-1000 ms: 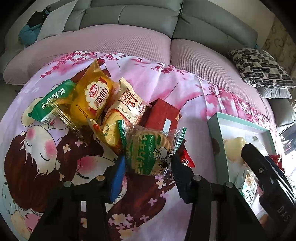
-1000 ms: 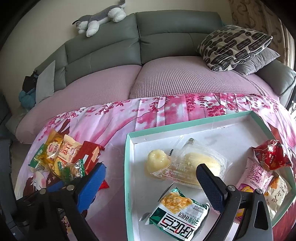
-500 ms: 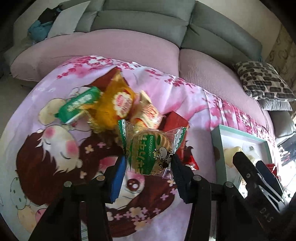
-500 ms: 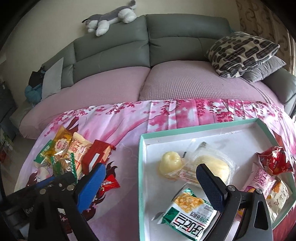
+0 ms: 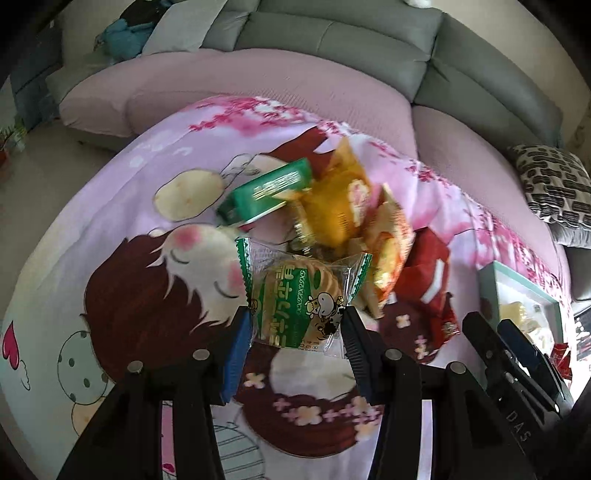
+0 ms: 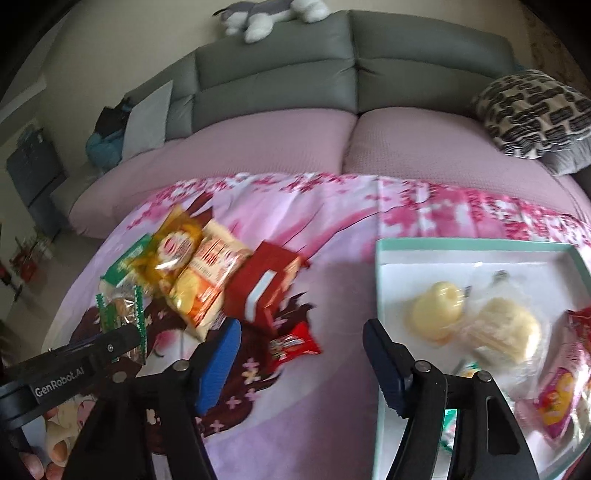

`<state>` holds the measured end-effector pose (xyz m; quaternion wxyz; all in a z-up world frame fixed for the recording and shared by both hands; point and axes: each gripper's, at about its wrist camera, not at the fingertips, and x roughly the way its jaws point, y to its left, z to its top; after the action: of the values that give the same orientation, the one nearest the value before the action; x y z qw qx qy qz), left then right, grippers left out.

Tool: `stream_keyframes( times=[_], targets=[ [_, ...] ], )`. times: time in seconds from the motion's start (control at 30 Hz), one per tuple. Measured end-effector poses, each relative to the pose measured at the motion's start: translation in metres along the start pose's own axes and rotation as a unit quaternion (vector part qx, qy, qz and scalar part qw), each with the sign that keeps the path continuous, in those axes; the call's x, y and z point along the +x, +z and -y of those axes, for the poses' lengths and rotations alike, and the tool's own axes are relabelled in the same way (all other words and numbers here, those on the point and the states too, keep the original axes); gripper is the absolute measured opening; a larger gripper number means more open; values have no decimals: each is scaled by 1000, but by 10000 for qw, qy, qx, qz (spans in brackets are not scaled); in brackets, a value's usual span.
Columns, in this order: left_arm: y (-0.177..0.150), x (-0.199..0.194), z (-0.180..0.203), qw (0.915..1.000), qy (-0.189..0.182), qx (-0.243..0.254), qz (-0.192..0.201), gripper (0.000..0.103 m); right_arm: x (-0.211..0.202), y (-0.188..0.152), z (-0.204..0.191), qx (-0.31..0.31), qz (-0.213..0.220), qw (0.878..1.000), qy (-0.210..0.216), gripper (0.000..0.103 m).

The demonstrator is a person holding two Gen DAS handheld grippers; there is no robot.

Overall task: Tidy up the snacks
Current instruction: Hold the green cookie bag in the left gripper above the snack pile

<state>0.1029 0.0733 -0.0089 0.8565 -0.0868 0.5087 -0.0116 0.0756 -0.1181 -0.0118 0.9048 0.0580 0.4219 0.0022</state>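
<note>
My left gripper (image 5: 295,325) is shut on a green-and-clear cracker packet (image 5: 299,295) and holds it above the pink cartoon blanket. The same packet shows in the right wrist view (image 6: 120,319). Behind it lies a pile: a green box (image 5: 266,194), a yellow packet (image 5: 336,206), an orange-white packet (image 5: 391,254), a red box (image 6: 266,286) and a small red wrapper (image 6: 293,345). My right gripper (image 6: 301,334) is open and empty, above the blanket between the pile and the teal-rimmed white tray (image 6: 472,245), which holds several snacks.
A grey sofa with pink seat covers (image 6: 406,144) runs along the back. A black-and-white patterned cushion (image 6: 532,110) lies at the right. A plush toy (image 6: 273,14) rests on the sofa back. Floor shows at the far left.
My left gripper has lifted the cracker packet up and away from the pile. My right gripper has swung left, from over the tray to over the blanket beside it.
</note>
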Motion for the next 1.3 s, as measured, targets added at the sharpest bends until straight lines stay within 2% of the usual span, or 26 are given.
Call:
stream_keyframes(
  times=[0.03, 0.2, 0.37, 0.7, 1.07, 1.3],
  targets=[
    [-1, 2, -2, 10000, 28, -18, -36, 51, 3, -1, -3, -55, -52, 10000, 47, 63],
    [-2, 13, -8, 9997, 80, -69, -209, 51, 18, -8, -8, -155, -266, 9995, 54, 61],
    [-1, 18, -7, 9996, 116, -46, -238, 52, 30, -12, -9, -257, -415, 9988, -40, 55],
    [0, 35, -3, 9991, 203, -96, -350, 61, 33, -14, -16, -477, -431, 9979, -107, 55],
    [3, 42, 2, 9987, 336, 39, -381, 68, 26, -13, -17, -447, -366, 9980, 270, 55],
    [3, 42, 1, 9987, 344, 49, -378, 69, 32, -15, -14, -501, -375, 9980, -74, 53]
  ],
)
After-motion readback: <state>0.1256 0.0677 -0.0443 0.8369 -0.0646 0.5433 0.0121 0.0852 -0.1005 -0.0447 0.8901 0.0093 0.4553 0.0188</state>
